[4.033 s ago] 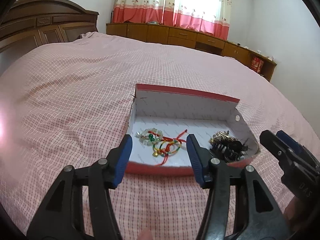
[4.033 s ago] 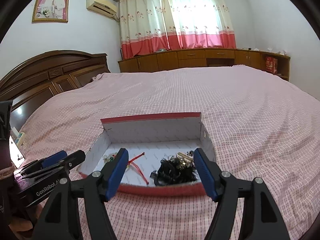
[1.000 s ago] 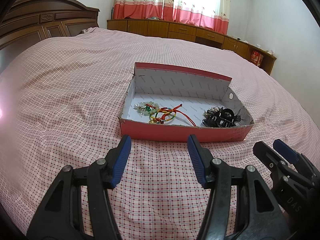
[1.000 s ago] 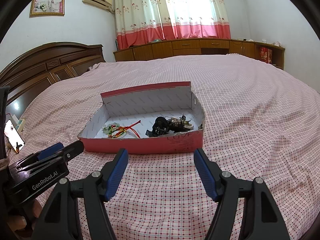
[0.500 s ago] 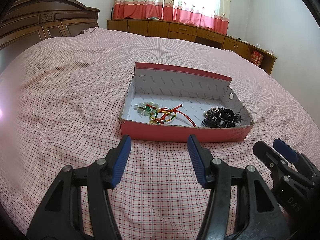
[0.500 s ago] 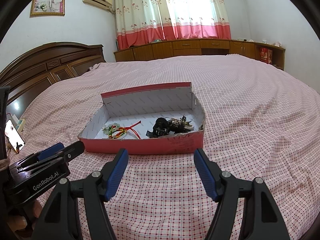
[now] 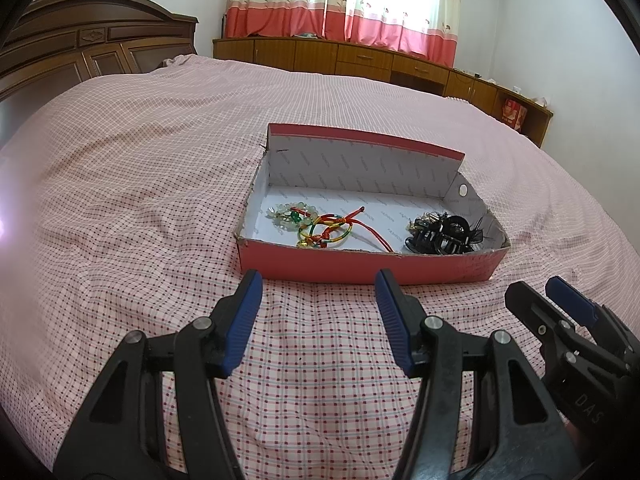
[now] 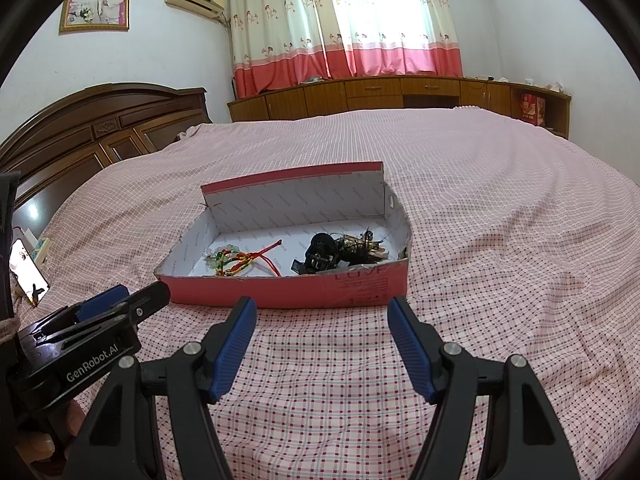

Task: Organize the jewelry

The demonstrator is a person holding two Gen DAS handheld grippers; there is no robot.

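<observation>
Blue-padded, my left gripper [image 7: 318,294] and right gripper [image 8: 322,320] both hang open and empty above the pink checked bedspread [image 7: 120,200]. Just beyond sits the red cardboard box [image 7: 360,266], holding coloured cord bracelets [image 7: 326,230] and black hair clips [image 7: 444,236].
</observation>
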